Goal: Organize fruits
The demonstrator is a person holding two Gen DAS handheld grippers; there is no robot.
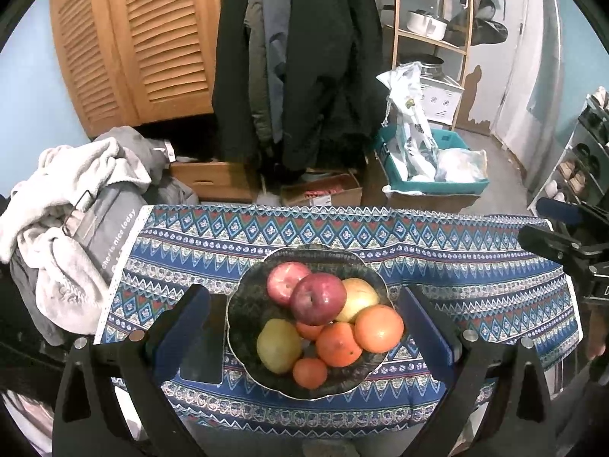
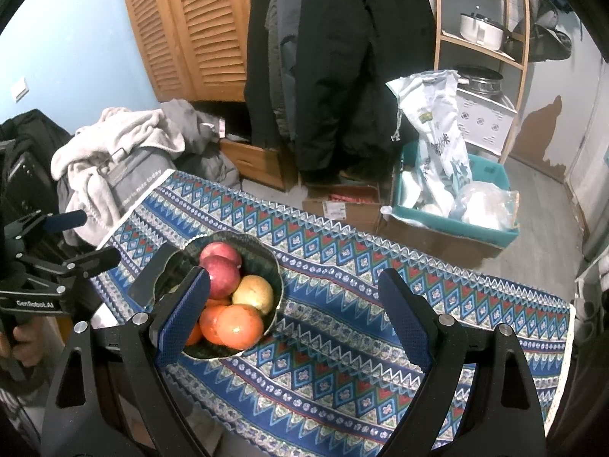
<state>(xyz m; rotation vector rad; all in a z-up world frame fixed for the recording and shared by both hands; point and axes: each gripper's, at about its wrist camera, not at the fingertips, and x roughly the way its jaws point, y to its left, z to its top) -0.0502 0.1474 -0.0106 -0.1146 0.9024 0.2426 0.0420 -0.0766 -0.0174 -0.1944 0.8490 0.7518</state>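
Observation:
A dark scalloped bowl (image 1: 243, 304) sits on a blue patterned tablecloth (image 1: 475, 278). It holds two red apples (image 1: 318, 302), a yellow apple (image 1: 359, 297), a yellow-green pear (image 1: 278, 344) and several oranges (image 1: 378, 327). My left gripper (image 1: 304, 327) is open, its fingers either side of the bowl, above it. My right gripper (image 2: 297, 320) is open and empty over the cloth, to the right of the bowl (image 2: 276, 278); its left finger (image 2: 182, 320) hides part of the fruit. The left gripper's body (image 2: 49, 278) shows at the left of the right wrist view.
A pile of grey and white clothes (image 1: 68, 228) lies at the table's left end. Beyond the far edge are cardboard boxes (image 1: 323, 190), a teal bin with bags (image 1: 430, 167), hanging coats (image 1: 297, 57) and a wooden shelf (image 1: 430, 38).

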